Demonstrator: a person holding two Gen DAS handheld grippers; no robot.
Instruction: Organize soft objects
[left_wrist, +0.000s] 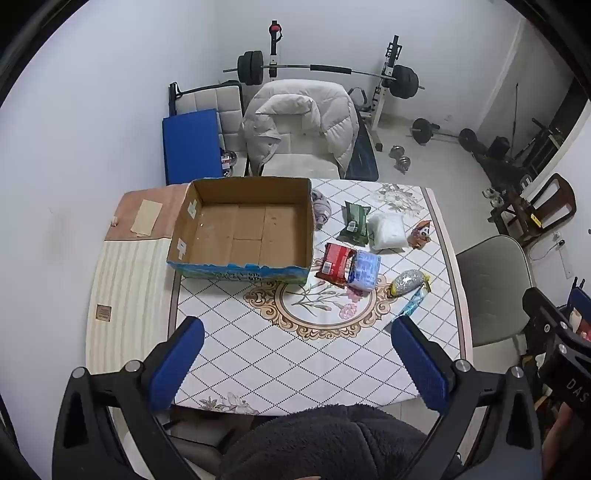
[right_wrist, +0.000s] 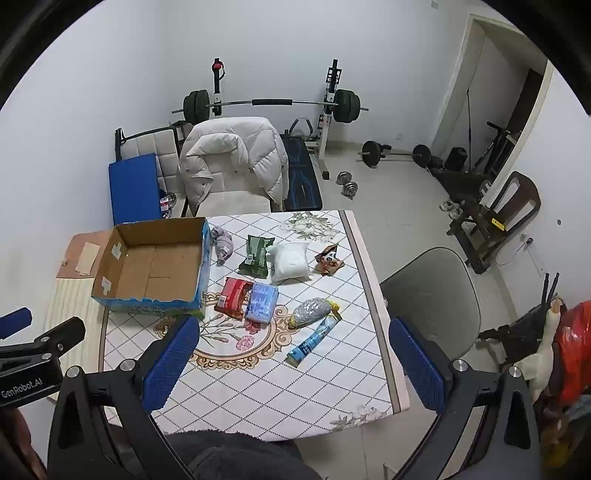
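Observation:
An open, empty cardboard box (left_wrist: 240, 225) (right_wrist: 155, 266) stands on the table's left half. Right of it lie soft packs: a grey cloth bundle (right_wrist: 222, 243), a green pack (right_wrist: 255, 254), a white bag (right_wrist: 290, 261), a brown snack bag (right_wrist: 330, 260), a red pack (right_wrist: 233, 295), a light-blue pack (right_wrist: 261, 302), a silver pouch (right_wrist: 312, 312) and a blue tube (right_wrist: 314, 339). My left gripper (left_wrist: 295, 365) is open and empty, high above the table's near edge. My right gripper (right_wrist: 291, 365) is open and empty, above the near right part.
The table (left_wrist: 295, 350) has a patterned cloth. A chair with a white jacket (left_wrist: 303, 122) stands behind it, and a grey chair (right_wrist: 428, 288) at its right. Weights and a barbell rack (left_wrist: 325, 70) fill the back of the room.

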